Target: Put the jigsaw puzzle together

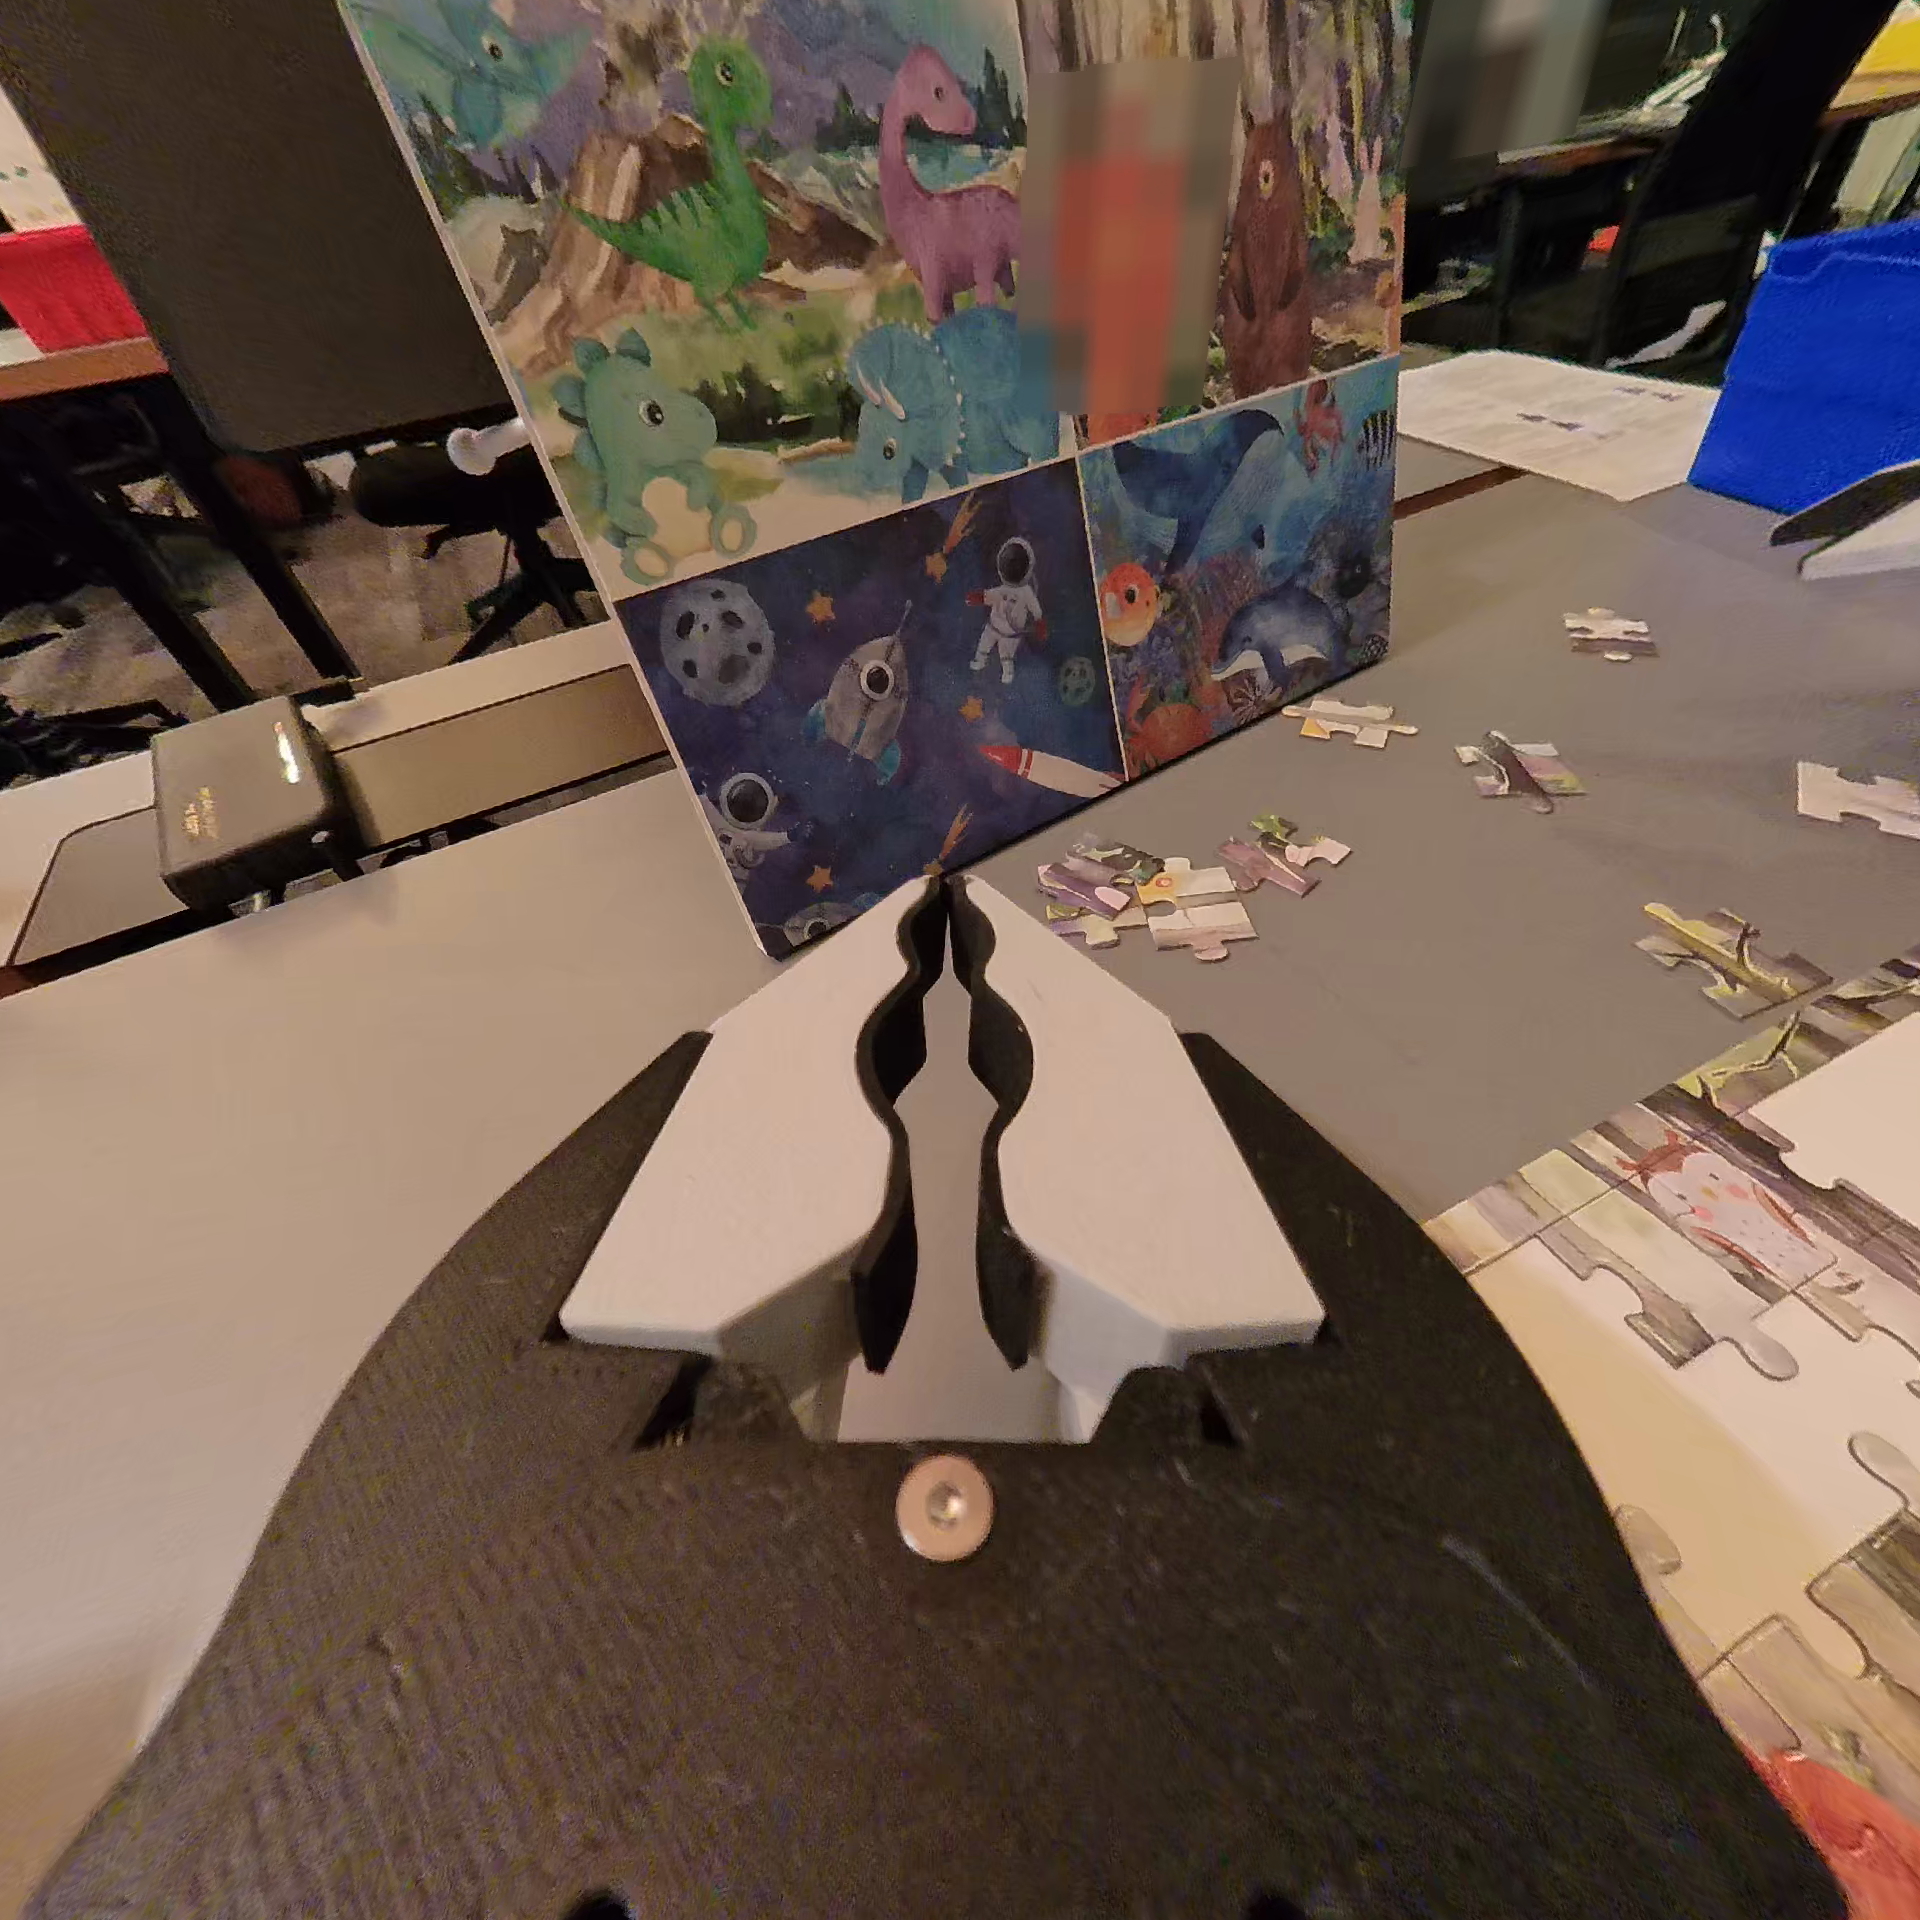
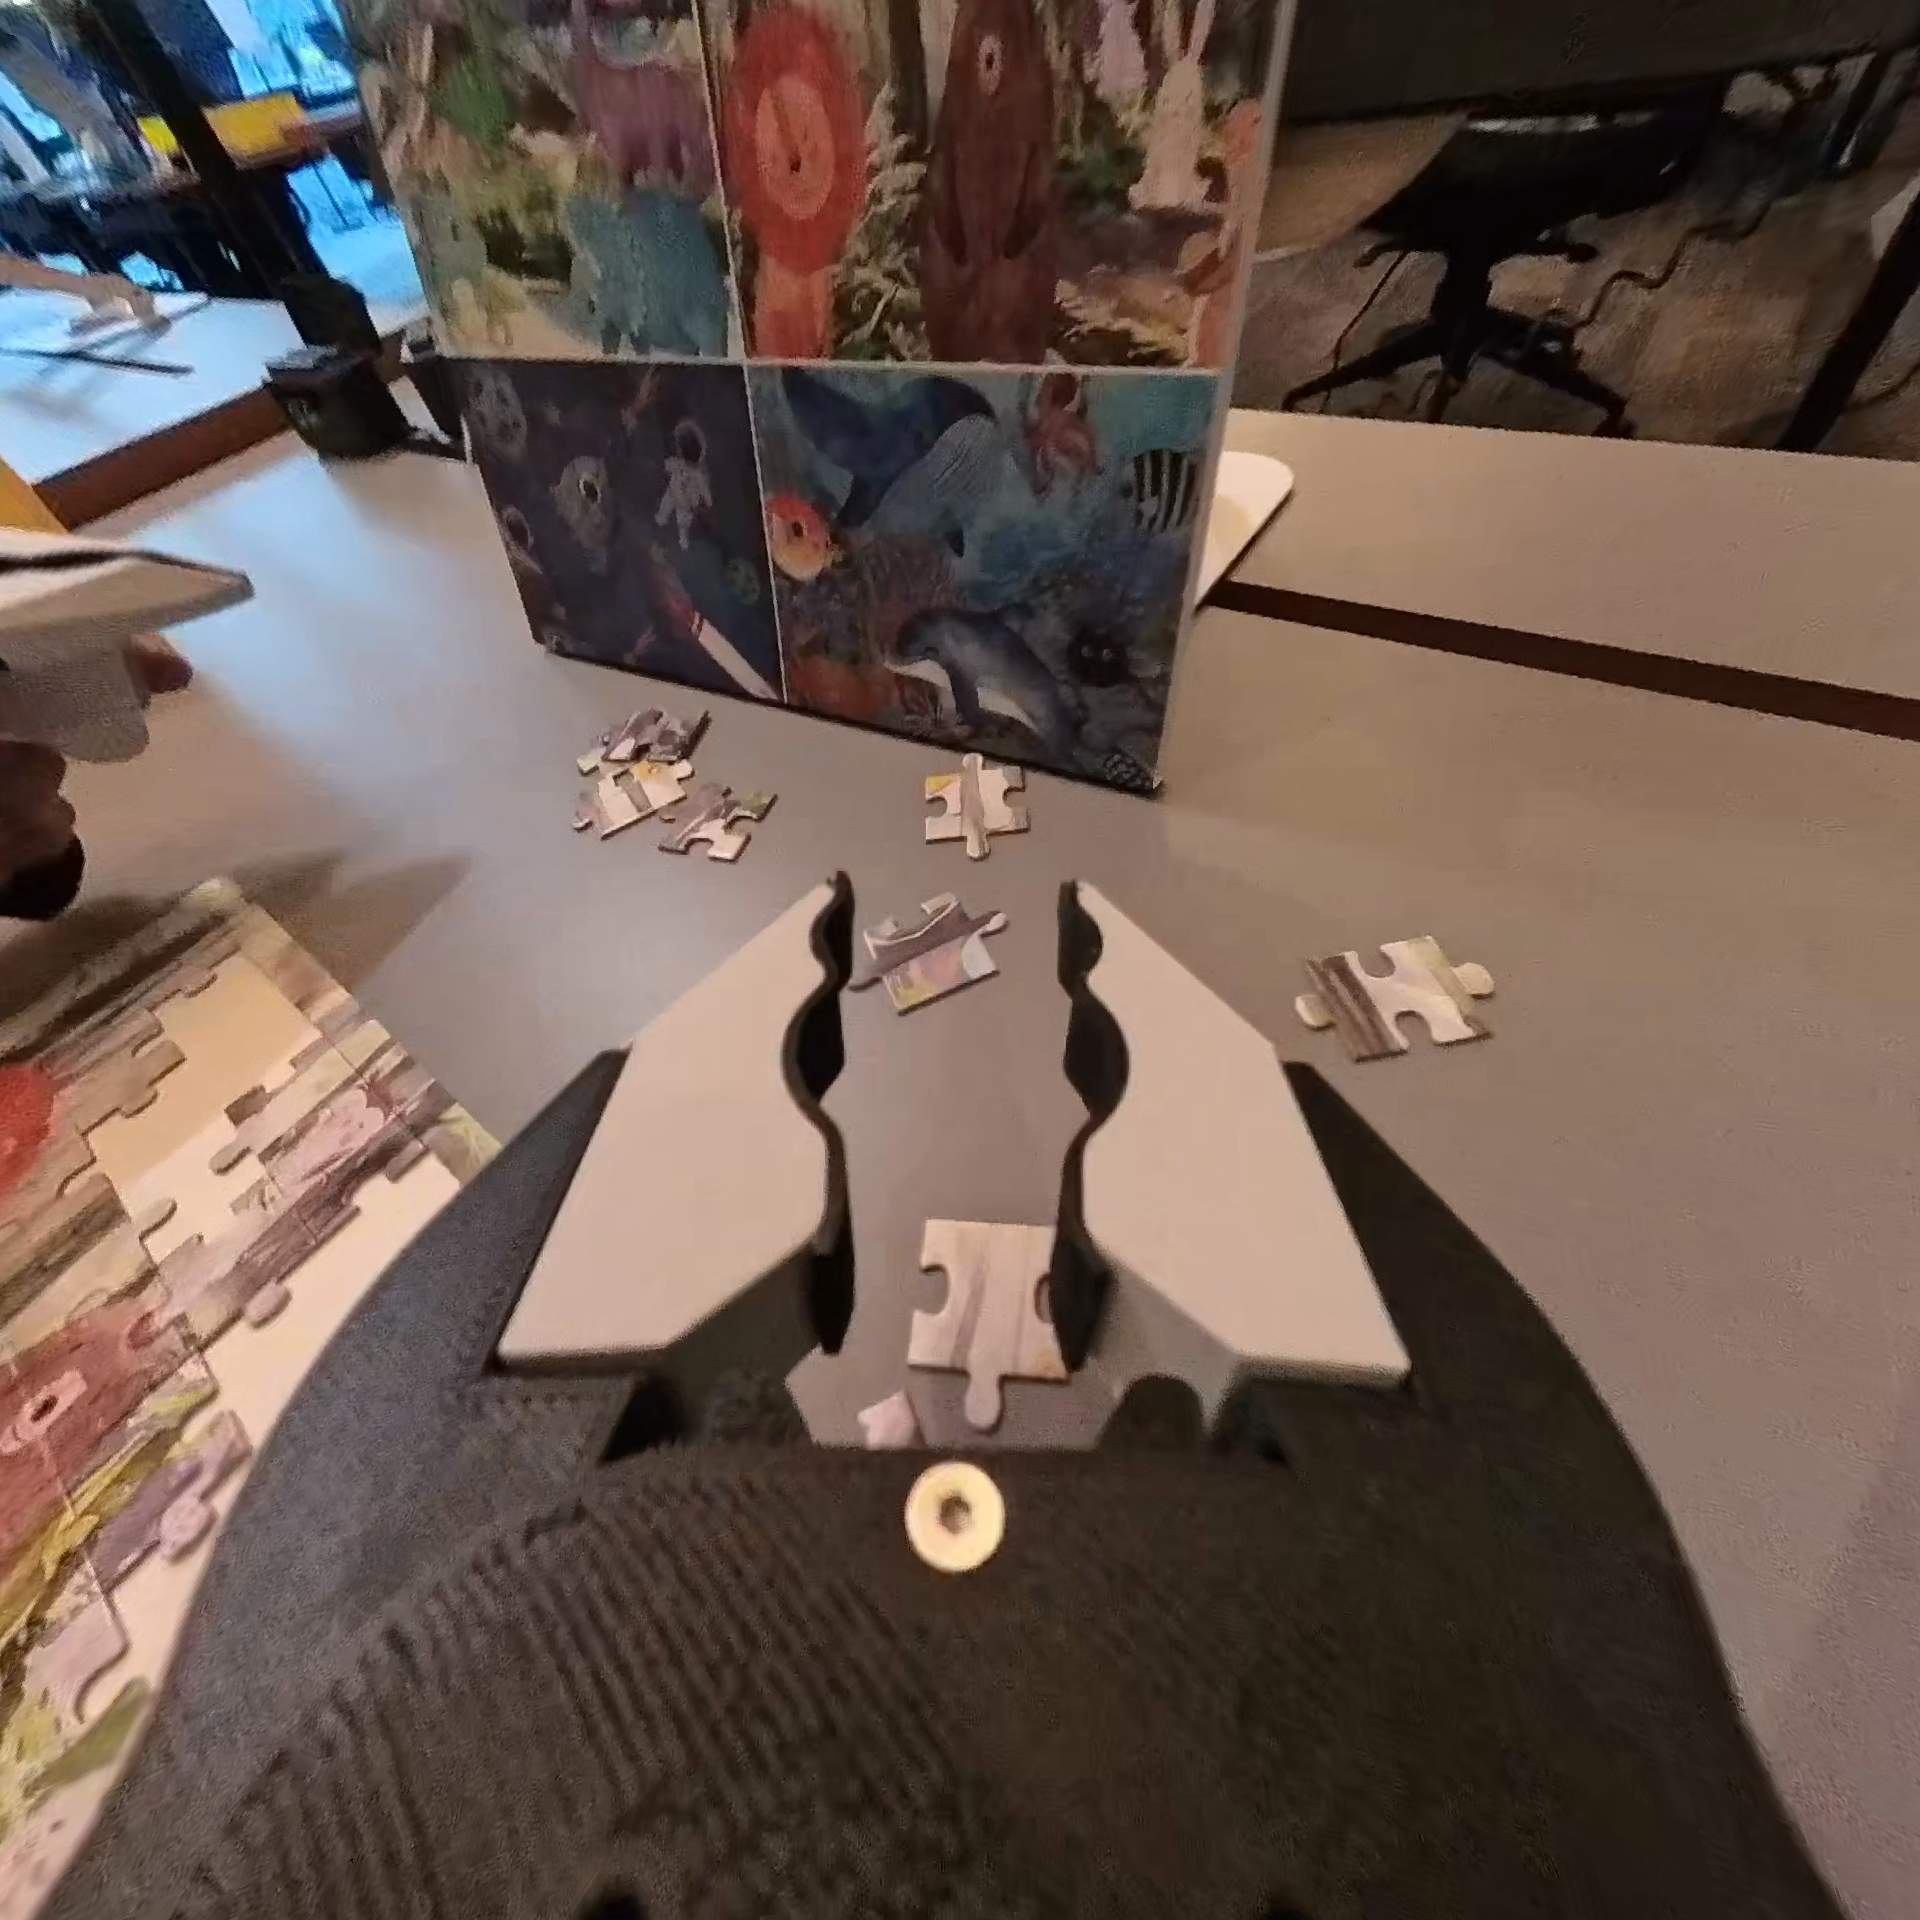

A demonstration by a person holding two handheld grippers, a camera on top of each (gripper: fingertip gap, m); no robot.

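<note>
The partly assembled puzzle lies at the right in the left wrist view and at the left in the right wrist view. My left gripper is shut and empty, held over bare table beside it. My right gripper is open above the grey table, with one loose piece lying just beyond its tips and a pale piece on the table between its fingers. Other loose pieces lie around: a cluster, one at the right, one near the box. The left gripper's tip shows at the far left of the right wrist view.
The illustrated puzzle box stands upright at the back of the table, also in the right wrist view. A black device sits at the left edge. A blue bin and papers lie far right. My hands' fingertips stand some 30 cm from each other.
</note>
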